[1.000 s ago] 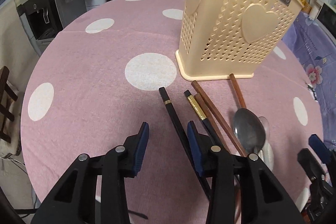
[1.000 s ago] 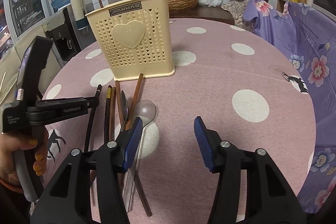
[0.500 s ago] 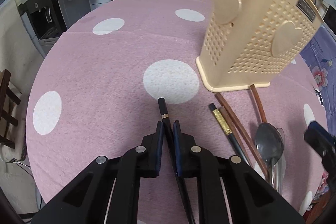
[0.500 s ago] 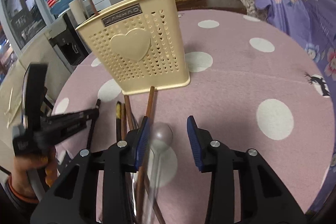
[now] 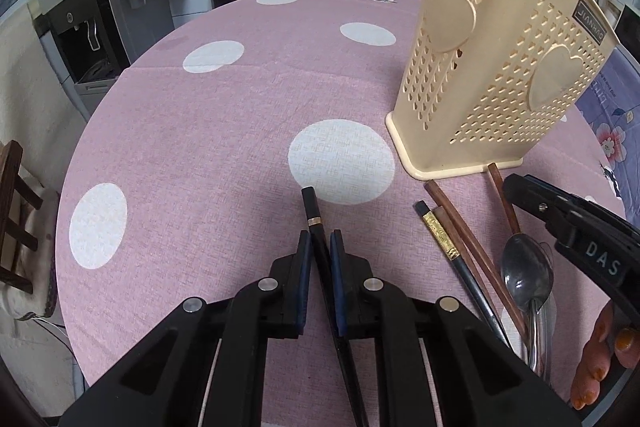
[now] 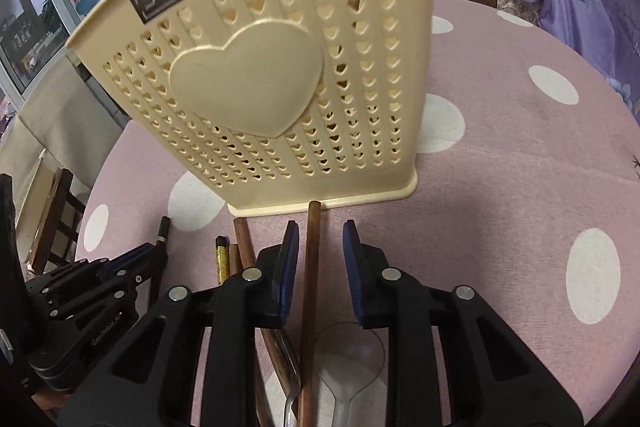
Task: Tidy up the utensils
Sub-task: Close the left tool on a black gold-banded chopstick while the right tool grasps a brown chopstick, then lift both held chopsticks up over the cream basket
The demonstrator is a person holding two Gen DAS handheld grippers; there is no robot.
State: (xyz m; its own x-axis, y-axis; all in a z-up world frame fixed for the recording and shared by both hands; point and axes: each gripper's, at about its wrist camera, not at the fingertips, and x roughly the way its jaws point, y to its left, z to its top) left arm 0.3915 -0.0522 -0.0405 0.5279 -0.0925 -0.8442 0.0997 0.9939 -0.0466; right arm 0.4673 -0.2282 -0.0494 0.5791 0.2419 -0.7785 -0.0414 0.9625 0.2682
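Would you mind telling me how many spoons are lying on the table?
2: a metal spoon among the brown chopsticks, and a clear spoon beside it; more may be hidden.

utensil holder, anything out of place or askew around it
Yes. Most utensils lie loose on the pink tablecloth in front of the cream holder rather than in it: brown chopsticks, a gold-banded black chopstick and spoons, criss-crossed. One black chopstick lies apart, clamped in the left tool.

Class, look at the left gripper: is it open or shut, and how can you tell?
Shut. The left gripper has both blue pads pressed against the black chopstick lying on the pink tablecloth.
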